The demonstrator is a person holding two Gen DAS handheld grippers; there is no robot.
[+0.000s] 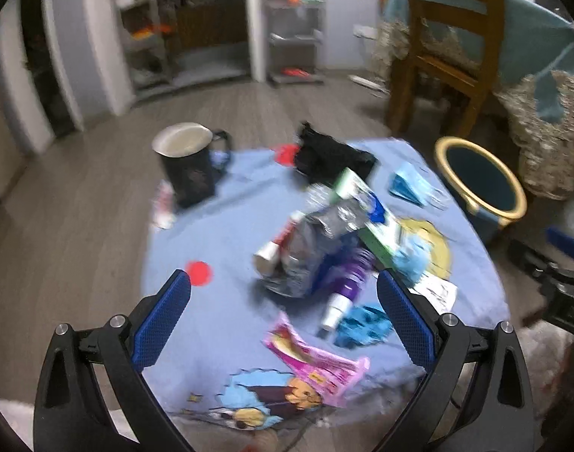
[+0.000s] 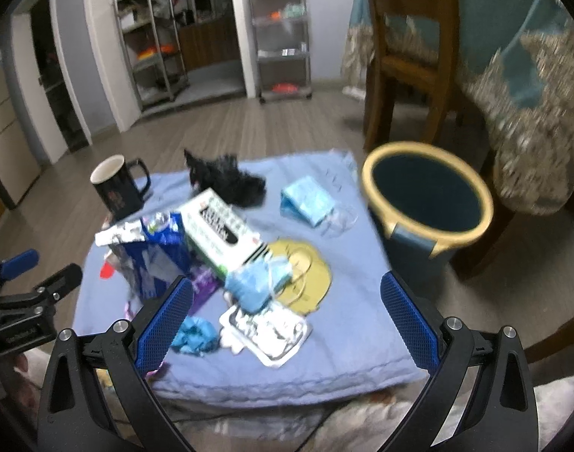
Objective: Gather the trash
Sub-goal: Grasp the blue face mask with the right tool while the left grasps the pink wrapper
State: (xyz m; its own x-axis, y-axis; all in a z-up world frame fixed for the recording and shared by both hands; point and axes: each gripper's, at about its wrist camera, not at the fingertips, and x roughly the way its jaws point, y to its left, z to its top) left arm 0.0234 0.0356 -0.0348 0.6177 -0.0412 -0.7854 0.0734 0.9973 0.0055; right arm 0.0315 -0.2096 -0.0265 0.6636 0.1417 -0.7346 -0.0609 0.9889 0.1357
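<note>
- Left gripper (image 1: 283, 293) and right gripper (image 2: 287, 297): fingers released, holding nothing.
- Step: approach, judged.
- Next: grasp crumpled blue glove (image 2: 194, 335) near blue cloth's (image 2: 354, 324) front edge, carry to yellow-rimmed blue bin (image 2: 426, 192).

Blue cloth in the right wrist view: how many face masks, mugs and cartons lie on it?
Light blue pleated face masks: 2
Black ceramic mug with white inside: 1
White and green cardboard carton: 1
Total: 4
</note>
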